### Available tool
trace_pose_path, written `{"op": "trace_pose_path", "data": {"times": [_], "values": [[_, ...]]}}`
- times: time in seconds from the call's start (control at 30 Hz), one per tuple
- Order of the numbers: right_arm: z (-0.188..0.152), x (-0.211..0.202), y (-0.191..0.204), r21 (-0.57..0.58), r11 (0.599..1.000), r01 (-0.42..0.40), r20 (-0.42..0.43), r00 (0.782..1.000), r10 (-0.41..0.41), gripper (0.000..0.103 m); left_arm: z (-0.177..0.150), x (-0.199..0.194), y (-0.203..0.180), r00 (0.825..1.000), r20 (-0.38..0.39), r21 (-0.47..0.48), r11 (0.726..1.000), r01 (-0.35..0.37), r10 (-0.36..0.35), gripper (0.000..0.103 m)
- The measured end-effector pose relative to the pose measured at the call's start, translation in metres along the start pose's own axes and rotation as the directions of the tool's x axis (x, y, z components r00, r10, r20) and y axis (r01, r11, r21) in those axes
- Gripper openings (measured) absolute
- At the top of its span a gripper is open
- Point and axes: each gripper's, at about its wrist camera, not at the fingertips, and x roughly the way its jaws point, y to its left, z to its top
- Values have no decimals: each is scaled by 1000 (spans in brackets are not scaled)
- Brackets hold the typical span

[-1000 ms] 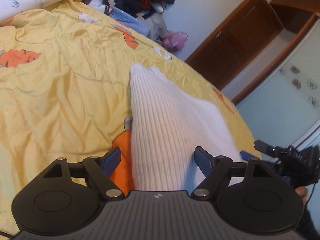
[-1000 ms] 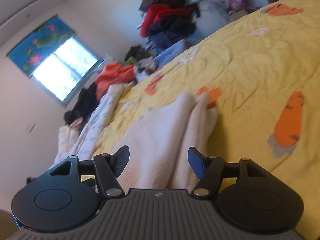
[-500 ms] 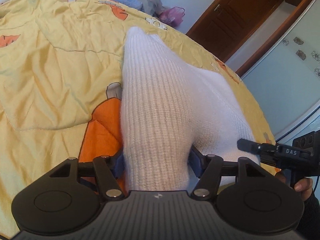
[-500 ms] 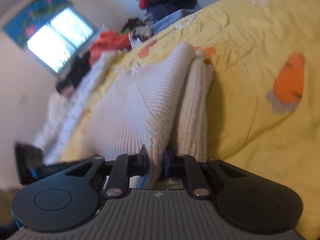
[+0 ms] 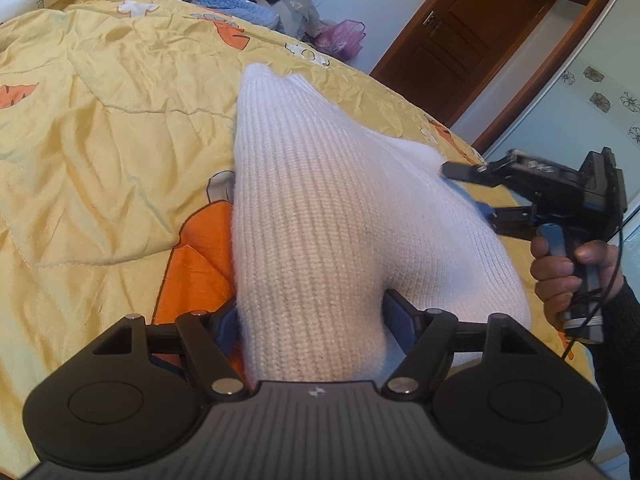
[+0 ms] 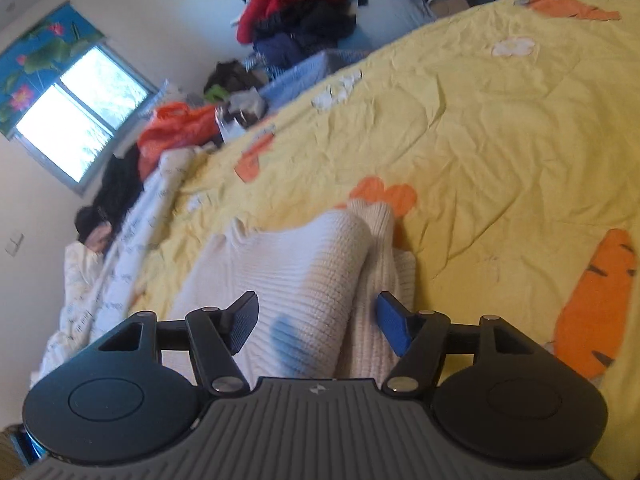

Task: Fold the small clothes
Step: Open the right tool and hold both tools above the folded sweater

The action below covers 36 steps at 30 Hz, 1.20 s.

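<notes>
The white knit sweater (image 5: 320, 216) lies bunched on the bed, its ribbed fabric rising in a thick fold that runs between the fingers of the left gripper (image 5: 316, 320). The jaws there are opening; the right pad stands just off the knit, and the left pad is partly hidden behind the fold, so I cannot tell whether it still touches. The right gripper (image 6: 318, 322), held in a hand (image 5: 568, 276) at the sweater's right edge, is also opening, its pads clear of the folded cream layers lying between them. A narrow cuffed end points toward the far side. Under it spreads a yellow quilt (image 6: 500, 140) printed with orange carrots. A pile of clothes (image 6: 304, 16) sits at the far wall.
</notes>
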Motion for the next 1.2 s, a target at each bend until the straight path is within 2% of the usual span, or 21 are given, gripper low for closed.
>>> {"op": "trace_pose_path", "data": {"times": [0.03,0.07,0.13,0.2,0.27,0.37,0.43,0.5,0.6,0.67,0.73,0.83,0.87,0.9,0.93,1.0,1.03,1.2], "values": [[0,4,1,-8,1000,9,6,1000,-9,20,1,0,1,1000,-5,-3,1000,1,-1,74],[3,3,0,2,1000,-5,-3,1000,5,21,1,0,1,1000,-8,-3,1000,1,-1,74],[3,-10,2,-38,999,-29,47,998,30,18,1,0,-1,1000,-10,2,1000,-2,2,74],[-3,-2,-15,-20,999,36,16,999,-36,15,1,2,-3,1000,-5,11,1000,-4,4,78],[-13,0,-23,-24,999,35,41,999,-34,16,1,4,-6,1000,-3,26,999,-19,19,78],[-20,-8,-17,-10,999,50,94,994,-49,32,4,-4,-7,999,-24,-2,999,-49,48,78],[-24,-21,-2,-35,993,110,126,986,-105,55,5,-27,-10,997,16,13,997,-71,71,76],[-32,-45,16,-95,984,149,198,972,-128,56,6,-55,-18,987,99,74,988,-132,125,77],[-43,-72,44,-214,970,119,270,961,-59,60,19,-82,-38,958,246,125,975,-185,150,77],[-39,-72,63,-259,960,104,291,956,-25,61,35,-69,-59,947,287,167,966,-196,143,77],[-30,-51,80,-282,955,96,278,960,-14,69,48,-39,-80,942,293,223,946,-235,165,77],[-16,-9,86,-268,955,126,236,970,-61,69,53,22,-97,935,239,310,892,-329,262,77],[-13,7,84,-277,946,166,216,970,-107,69,52,39,-97,929,206,322,875,-361,307,77],[-12,25,79,-279,934,223,183,967,-176,68,45,52,-96,915,215,341,852,-398,341,82],[-11,40,68,-276,925,262,129,963,-235,63,40,54,-95,907,250,346,843,-411,339,84],[-14,47,48,-266,943,200,129,977,-171,61,39,54,-91,908,251,329,853,-406,335,85],[-10,45,41,-222,961,167,114,983,-144,59,40,53,-90,912,240,320,860,-398,333,85],[-11,44,47,-258,950,174,86,984,-157,58,42,54,-87,915,231,324,860,-393,331,88]]}}
